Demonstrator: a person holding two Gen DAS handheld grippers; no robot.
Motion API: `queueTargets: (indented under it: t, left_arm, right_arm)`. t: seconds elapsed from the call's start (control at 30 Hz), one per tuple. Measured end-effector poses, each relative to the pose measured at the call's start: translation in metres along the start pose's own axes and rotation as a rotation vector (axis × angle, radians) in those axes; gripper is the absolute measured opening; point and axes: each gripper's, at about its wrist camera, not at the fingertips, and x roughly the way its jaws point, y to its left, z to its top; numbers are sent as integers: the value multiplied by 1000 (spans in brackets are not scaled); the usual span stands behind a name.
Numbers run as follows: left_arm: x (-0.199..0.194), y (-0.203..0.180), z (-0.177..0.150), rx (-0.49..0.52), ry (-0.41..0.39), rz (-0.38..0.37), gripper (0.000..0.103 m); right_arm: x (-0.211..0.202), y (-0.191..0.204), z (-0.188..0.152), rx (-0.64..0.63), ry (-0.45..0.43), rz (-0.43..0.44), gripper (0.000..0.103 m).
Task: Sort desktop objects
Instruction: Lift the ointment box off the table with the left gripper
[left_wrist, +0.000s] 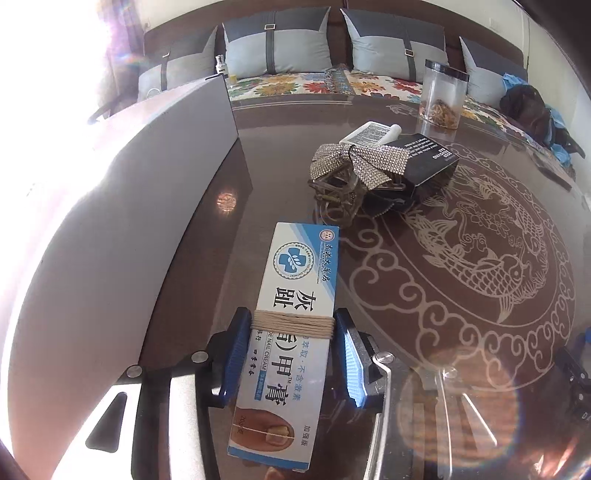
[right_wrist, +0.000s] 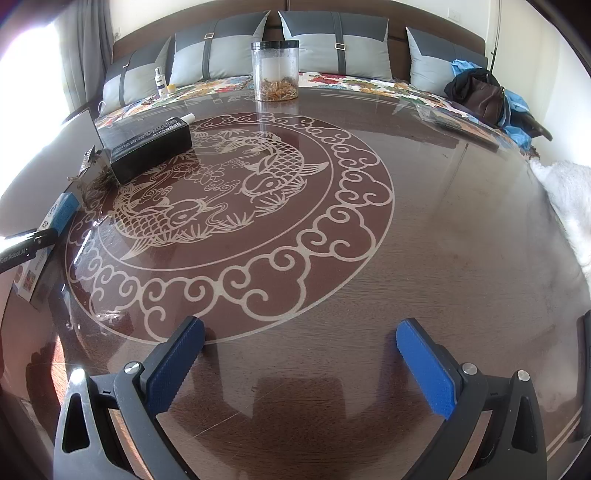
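left wrist: left hand-held gripper clamps nail cream box just short of rhinestone bow clip, black box touching behind | right wrist: right hand-held gripper spread wide over bench, black box far left

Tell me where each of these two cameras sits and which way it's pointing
Left wrist: on the left gripper, low over the table, facing the sofa; blue fingers clamp a nail cream box.
Right wrist: on the right gripper, facing the sofa across the fish inlay; its open fingers show, holding nothing.
Shared: the black box, the clear jar, the cushions.
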Motion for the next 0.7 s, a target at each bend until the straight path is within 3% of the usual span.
queueTargets:
  t: [0.13, 0.2, 0.27, 0.3, 0.33, 0.5, 0.7]
  left_arm:
    - [-10, -13, -29, -17, 47, -52, 46]
    - [-15, -19, -37, -6, 29, -59, 47]
    - [-15, -21, -41, 1, 30, -92, 60]
    - [-14, -22, -42, 3, 37, -109, 76]
    - [-13, -22, -43, 8, 34, -117, 83]
    - [-13, -25, -44, 63, 4, -105, 87]
    - [-10, -15, -47, 20, -8, -114, 98]
  right_arm:
    - [0, 0, 0, 0, 0, 0, 103]
    - [0, 0, 0, 0, 0, 0, 103]
    - [0, 0, 0, 0, 0, 0, 103]
    - [0, 0, 0, 0, 0, 0, 103]
    - [0, 0, 0, 0, 0, 0, 103]
    - [0, 0, 0, 0, 0, 0, 103]
    - [0, 0, 0, 0, 0, 0, 103]
